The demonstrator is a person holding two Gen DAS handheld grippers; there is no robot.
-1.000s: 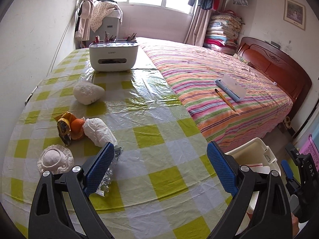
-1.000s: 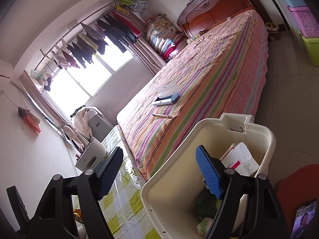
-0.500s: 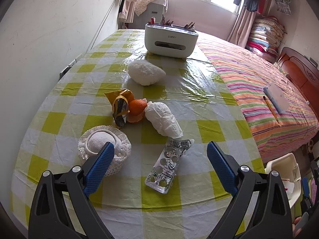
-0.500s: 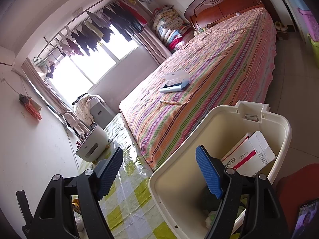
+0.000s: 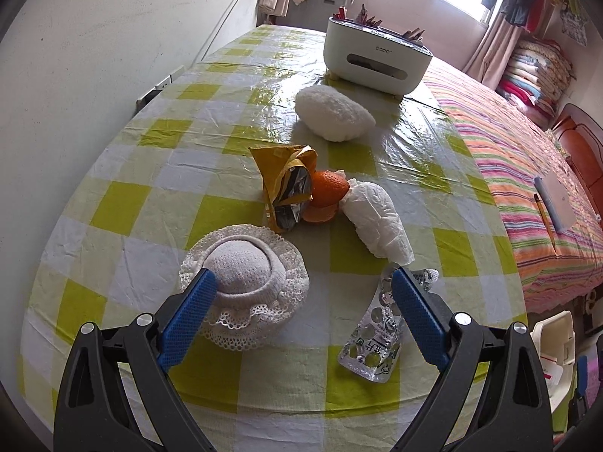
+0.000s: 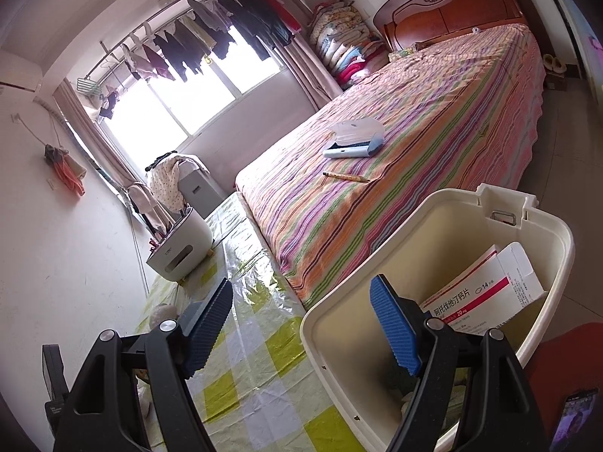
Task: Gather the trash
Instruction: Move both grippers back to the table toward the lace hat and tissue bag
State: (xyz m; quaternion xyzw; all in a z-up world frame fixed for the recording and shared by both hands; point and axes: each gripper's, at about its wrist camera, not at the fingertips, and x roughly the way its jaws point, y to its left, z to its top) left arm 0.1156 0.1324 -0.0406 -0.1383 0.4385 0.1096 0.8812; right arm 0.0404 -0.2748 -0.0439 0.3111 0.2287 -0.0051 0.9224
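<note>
Trash lies on the yellow-checked table: a yellow snack wrapper, orange peel, a crumpled white tissue and a silver blister pack. My left gripper hangs open above the table's near part. A white lace cap is by its left finger and the blister pack by its right. My right gripper is open and holds nothing. Its right finger is over the mouth of the cream bin. A red-and-white medicine box lies inside the bin.
A white fluffy lump and a white organiser box sit farther back on the table. A striped bed runs along the table's right side, with a brush and a pencil on it. The bin stands low beside the table's near right corner.
My left gripper has swung left and down over the table, so the trash now fills its view. The right gripper has shifted slightly, and the bin looks a little larger.
</note>
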